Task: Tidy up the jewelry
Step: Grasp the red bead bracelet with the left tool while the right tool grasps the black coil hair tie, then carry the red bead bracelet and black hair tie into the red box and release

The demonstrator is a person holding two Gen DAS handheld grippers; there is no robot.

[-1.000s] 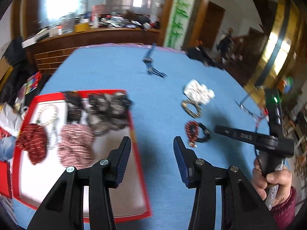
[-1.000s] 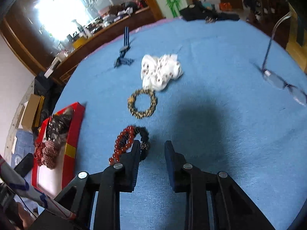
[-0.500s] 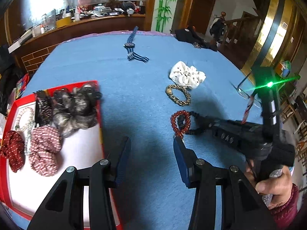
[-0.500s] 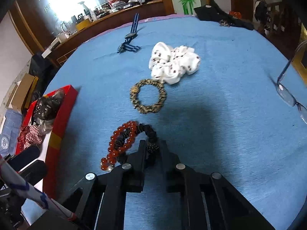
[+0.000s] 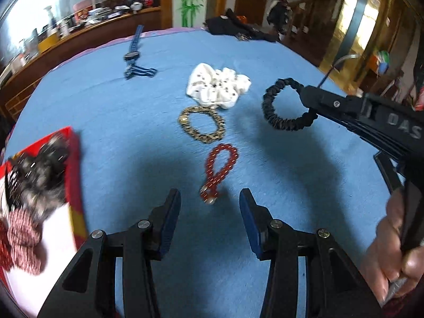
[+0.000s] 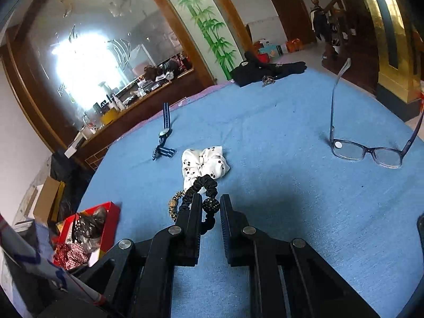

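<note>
In the left wrist view my left gripper (image 5: 210, 196) stands open just above the blue cloth, with the near end of a red bead bracelet (image 5: 221, 168) between its fingertips, untouched. My right gripper (image 6: 210, 204) is shut on a black hair tie (image 6: 202, 182) with a sparkly black bead, and holds it clear of the table. The left wrist view shows that hair tie (image 5: 287, 126) hanging as a ring from the right gripper's tip. A leopard-print ring (image 5: 206, 140) and a white dotted scrunchie (image 5: 217, 87) lie beyond the bracelet. The red tray (image 5: 75, 164) sits at the left.
The tray holds a grey-black scrunchie (image 5: 37, 169) and a red checked one (image 5: 21, 235). A blue-strapped watch (image 5: 132, 55) lies at the back. Glasses (image 6: 371, 153) stand at the right. A black cloth (image 5: 233, 26) lies on the far edge. A hand (image 5: 392, 238) grips the right tool.
My right gripper shut on the black hair tie and lifted it off the cloth, away from the red bracelet. My left gripper swung right from over the tray to the bracelet.
</note>
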